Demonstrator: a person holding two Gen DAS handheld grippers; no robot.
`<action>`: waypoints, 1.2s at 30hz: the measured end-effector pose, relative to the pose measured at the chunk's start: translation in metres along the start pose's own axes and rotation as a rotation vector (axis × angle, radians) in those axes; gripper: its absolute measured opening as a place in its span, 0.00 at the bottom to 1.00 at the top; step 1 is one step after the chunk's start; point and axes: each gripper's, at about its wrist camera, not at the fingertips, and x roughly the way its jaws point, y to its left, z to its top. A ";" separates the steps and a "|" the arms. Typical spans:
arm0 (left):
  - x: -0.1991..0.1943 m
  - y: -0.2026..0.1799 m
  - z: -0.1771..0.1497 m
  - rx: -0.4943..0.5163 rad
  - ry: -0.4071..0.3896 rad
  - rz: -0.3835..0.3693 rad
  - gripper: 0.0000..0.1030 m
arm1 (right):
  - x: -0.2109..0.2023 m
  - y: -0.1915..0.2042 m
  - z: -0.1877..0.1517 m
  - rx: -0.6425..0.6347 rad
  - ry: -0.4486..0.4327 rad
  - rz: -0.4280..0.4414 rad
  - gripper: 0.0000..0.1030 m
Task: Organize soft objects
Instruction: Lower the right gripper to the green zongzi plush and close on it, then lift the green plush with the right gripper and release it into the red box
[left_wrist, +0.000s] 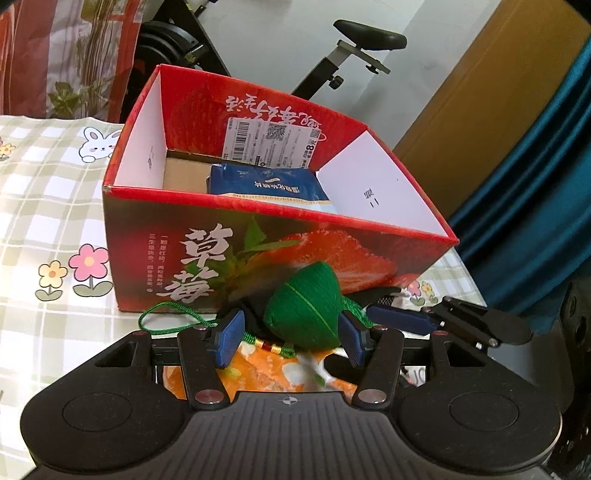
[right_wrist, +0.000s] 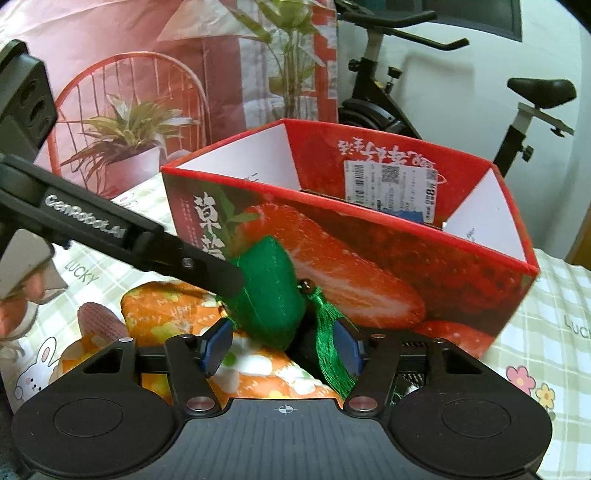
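1. The left gripper (left_wrist: 291, 338) has its blue-padded fingers (left_wrist: 231, 338) clenched on a green, stitched plush ornament shaped like a wrapped dumpling (left_wrist: 303, 306). In the left wrist view, the pad on the right side touches the plush. In the right wrist view, the other left finger lies against the far-left flank of the plush.
2. The right gripper (right_wrist: 284, 343) has the same green plush ornament between its fingers (right_wrist: 218, 347). Whether these pads press on it cannot be told.
3. A green silk tassel (right_wrist: 328, 350) hangs from the ornament and drapes over the inner face of the right gripper's right-side finger.
4. A thin green cord loop (left_wrist: 162, 314) trails out past the left gripper's left-side finger onto the checked cloth with rabbit and flower prints (left_wrist: 48, 206).
5. An orange, patterned soft pouch (right_wrist: 177, 314) lies below both pairs of fingers, under the ornament.
6. A red, open-topped cardboard box with a strawberry print (left_wrist: 258, 251) stands just ahead of both pairs of fingers, on the cloth. The ornament is outside it, in front of its near wall.
7. A blue printed packet (left_wrist: 266, 184) rests inside the box, beyond the fingertips.
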 end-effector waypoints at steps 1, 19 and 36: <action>0.002 0.001 0.001 -0.010 -0.001 -0.002 0.56 | 0.002 0.001 0.001 -0.008 0.001 0.005 0.54; -0.016 -0.013 0.007 0.012 -0.062 -0.056 0.39 | -0.003 0.004 0.019 -0.006 -0.027 0.039 0.37; -0.098 -0.051 0.030 0.073 -0.271 -0.054 0.39 | -0.069 0.029 0.077 -0.097 -0.197 0.026 0.37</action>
